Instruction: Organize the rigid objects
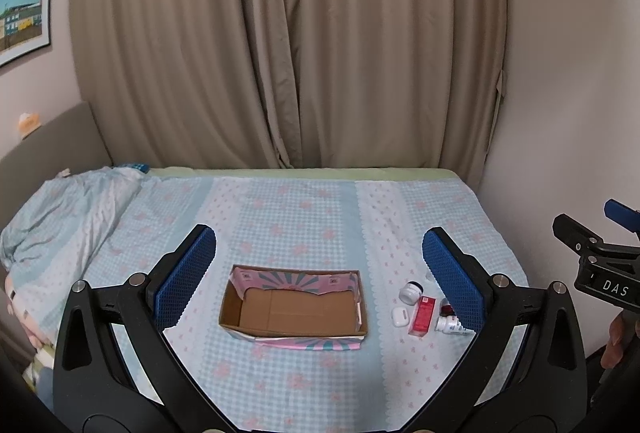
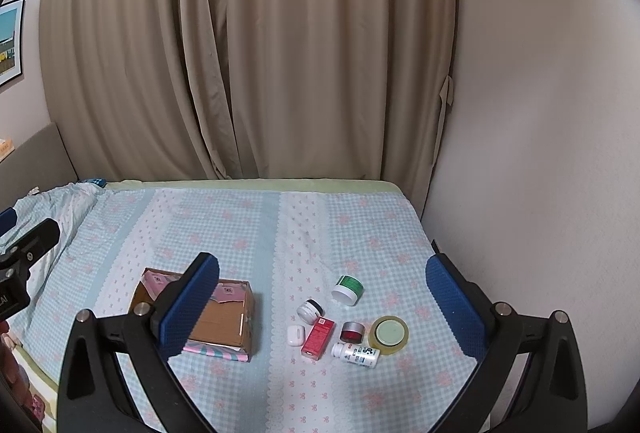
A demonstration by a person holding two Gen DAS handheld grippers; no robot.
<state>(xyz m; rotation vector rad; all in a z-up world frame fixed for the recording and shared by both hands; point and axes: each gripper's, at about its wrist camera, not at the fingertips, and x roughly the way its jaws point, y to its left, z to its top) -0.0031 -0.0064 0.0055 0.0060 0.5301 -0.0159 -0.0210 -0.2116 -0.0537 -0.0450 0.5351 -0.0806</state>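
We see beige curtains [image 1: 288, 41] behind a bed with a blue checked sheet [image 2: 240, 229]. A framed picture [image 1: 24, 11] hangs on our left wall.

Red carton [image 2: 318, 338], green-lidded jar [image 2: 348, 289], blue-checked pink-flowered bedsheet [image 2: 248, 229].

one box [image 2: 224, 317], three jars [image 2: 347, 289], one bottle [image 2: 356, 354], one tape roll [image 2: 389, 334].

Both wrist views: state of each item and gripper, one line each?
cardboard box: open, empty
red box: lying flat
white bottle: on its side, capped
green-lid jar: tilted, lid on
black-lid jar: tilted, lid on
red jar: lid on
tape roll: flat
earbud case: closed
left gripper: open, empty
right gripper: open, empty
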